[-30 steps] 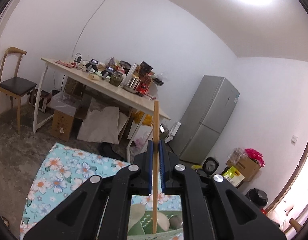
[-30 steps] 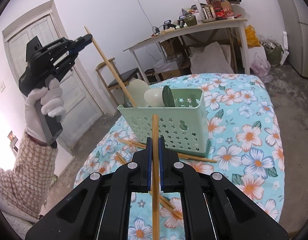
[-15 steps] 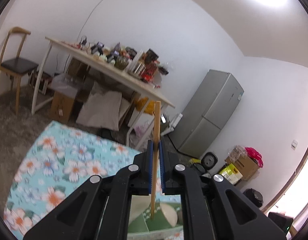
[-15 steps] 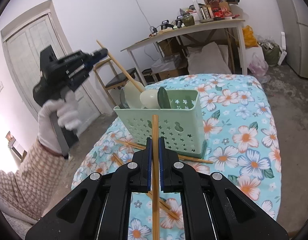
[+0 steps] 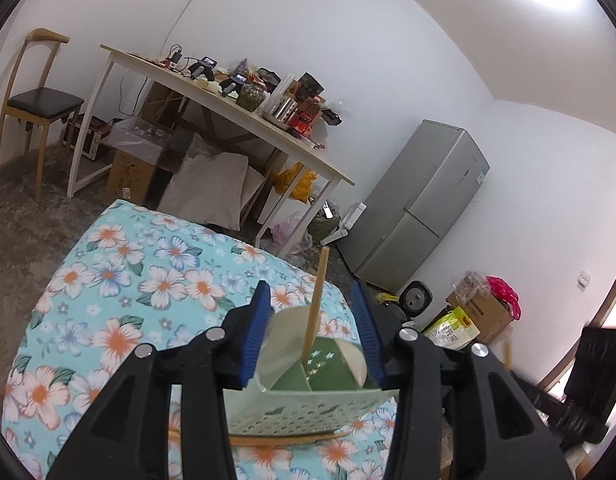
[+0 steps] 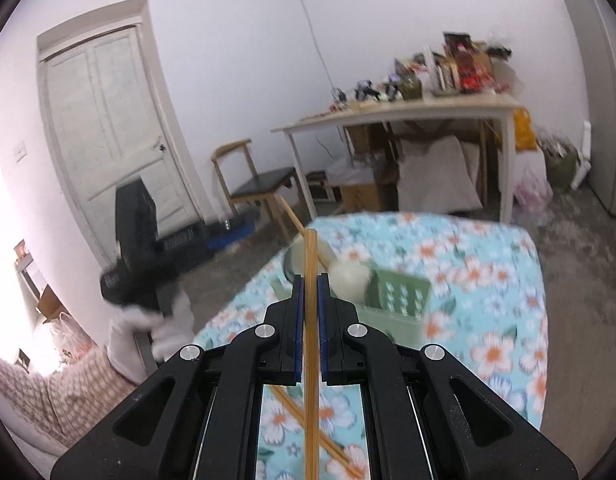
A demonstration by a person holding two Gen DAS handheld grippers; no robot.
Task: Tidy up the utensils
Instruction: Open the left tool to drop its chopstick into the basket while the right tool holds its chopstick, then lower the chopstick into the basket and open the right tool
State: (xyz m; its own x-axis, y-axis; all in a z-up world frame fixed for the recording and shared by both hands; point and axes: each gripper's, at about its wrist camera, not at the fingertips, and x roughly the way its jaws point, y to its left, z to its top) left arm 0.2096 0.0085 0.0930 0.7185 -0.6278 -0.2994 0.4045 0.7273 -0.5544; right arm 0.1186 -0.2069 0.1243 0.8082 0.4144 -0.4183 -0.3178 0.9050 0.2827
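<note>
My left gripper (image 5: pixel 311 292) hangs just above the pale green perforated basket (image 5: pixel 308 408), and its jaws are opening. A wooden chopstick (image 5: pixel 313 312) stands in the basket between the blue pads (image 5: pixel 254 340) without touching either. Pale spoons (image 5: pixel 284 336) lean inside the basket. My right gripper (image 6: pixel 310 280) is shut on another chopstick (image 6: pixel 309 360), held above the floral tablecloth (image 6: pixel 487 352) in front of the basket (image 6: pixel 399 304). In the right wrist view the left gripper (image 6: pixel 136 248) appears blurred in a white-gloved hand (image 6: pixel 168 324).
Loose chopsticks (image 6: pixel 331 444) lie on the cloth near me, and more chopsticks (image 5: pixel 280 438) lie by the basket's base. Beyond stand a cluttered wooden table (image 5: pixel 236 120), a chair (image 5: pixel 40 100), a grey fridge (image 5: pixel 419 204), a white door (image 6: pixel 108 136), boxes and bags.
The left gripper sank toward the basket and its jaws parted, letting go of the chopstick, which now stands in the basket. The right gripper rose with its chopstick.
</note>
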